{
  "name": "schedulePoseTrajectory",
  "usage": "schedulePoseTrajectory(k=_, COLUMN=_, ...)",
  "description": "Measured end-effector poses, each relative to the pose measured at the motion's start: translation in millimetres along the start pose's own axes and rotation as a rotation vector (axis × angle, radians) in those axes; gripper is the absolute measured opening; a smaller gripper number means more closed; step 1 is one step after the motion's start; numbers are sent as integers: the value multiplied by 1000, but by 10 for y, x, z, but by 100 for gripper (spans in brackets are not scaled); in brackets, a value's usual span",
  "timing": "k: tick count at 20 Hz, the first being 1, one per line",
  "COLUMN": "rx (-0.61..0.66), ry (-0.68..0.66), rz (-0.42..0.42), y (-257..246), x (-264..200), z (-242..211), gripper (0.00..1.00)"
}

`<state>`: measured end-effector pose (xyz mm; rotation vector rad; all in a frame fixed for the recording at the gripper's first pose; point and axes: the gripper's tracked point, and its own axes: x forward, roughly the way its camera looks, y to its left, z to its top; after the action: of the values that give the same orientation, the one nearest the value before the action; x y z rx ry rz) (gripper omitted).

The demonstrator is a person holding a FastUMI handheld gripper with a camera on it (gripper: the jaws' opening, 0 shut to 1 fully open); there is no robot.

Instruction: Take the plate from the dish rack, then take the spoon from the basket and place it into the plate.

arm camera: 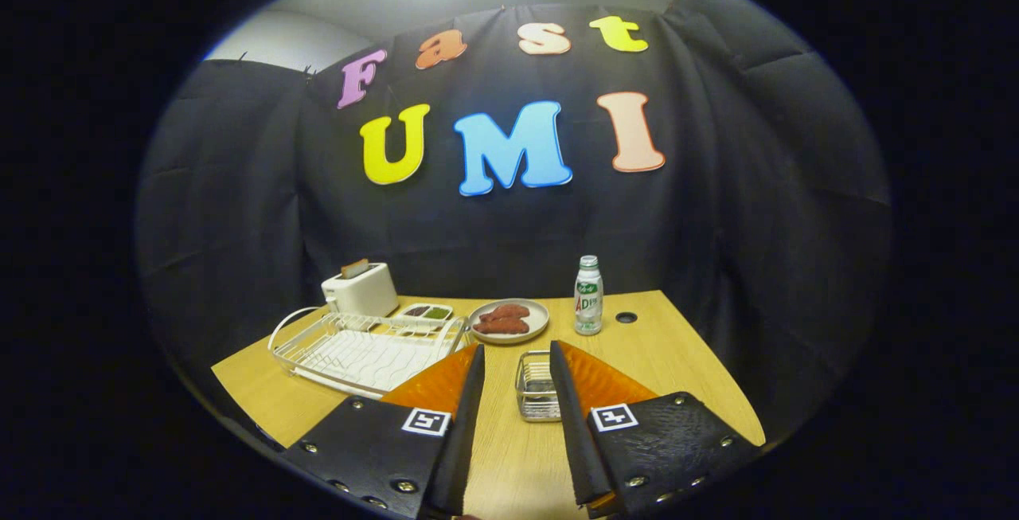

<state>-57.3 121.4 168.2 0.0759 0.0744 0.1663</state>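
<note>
Leftmost, dish rack (362,349) looks bare; no plate visible in it. Plate (509,320) beyond fingers carries brownish food. Gripper (516,392) spread apart, holding nothing; basket (537,386) sits between fingertips, spoon not discernible. Bottle (588,295) right: a wide reach risks toppling it.

The near right corner of the dish rack (362,349) is hidden behind one finger of the gripper (516,361), whose fingers are held apart. The wire basket (535,386) is partly covered by the other finger; its contents cannot be made out.
</note>
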Motion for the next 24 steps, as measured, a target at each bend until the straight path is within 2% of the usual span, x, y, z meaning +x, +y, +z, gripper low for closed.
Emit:
schedulePoseTrajectory(k=5, rx=6, ry=-24, rz=-27, y=-367, x=68, z=-53, gripper=50)
schedulePoseTrajectory(k=10, rx=37, ry=-50, rz=-28, y=-570, x=325, z=-220, gripper=50)
schedulePoseTrajectory(k=19, rx=62, ry=-32, rz=-3, y=-652, x=1046, z=-947, gripper=50)
schedulePoseTrajectory(k=21, rx=51, ry=-42, rz=9, y=-616, x=1144, z=-991, gripper=42)
schedulePoseTrajectory(k=22, rx=37, ry=-59, rz=-6, y=-663, x=1199, z=-974, gripper=42)
schedulePoseTrajectory(k=23, rx=42, ry=-72, rz=3, y=-622, x=1241, z=-949, gripper=27)
schedulePoseTrajectory(k=24, rx=49, ry=-73, rz=23, y=-563, x=1290, z=-953, gripper=24)
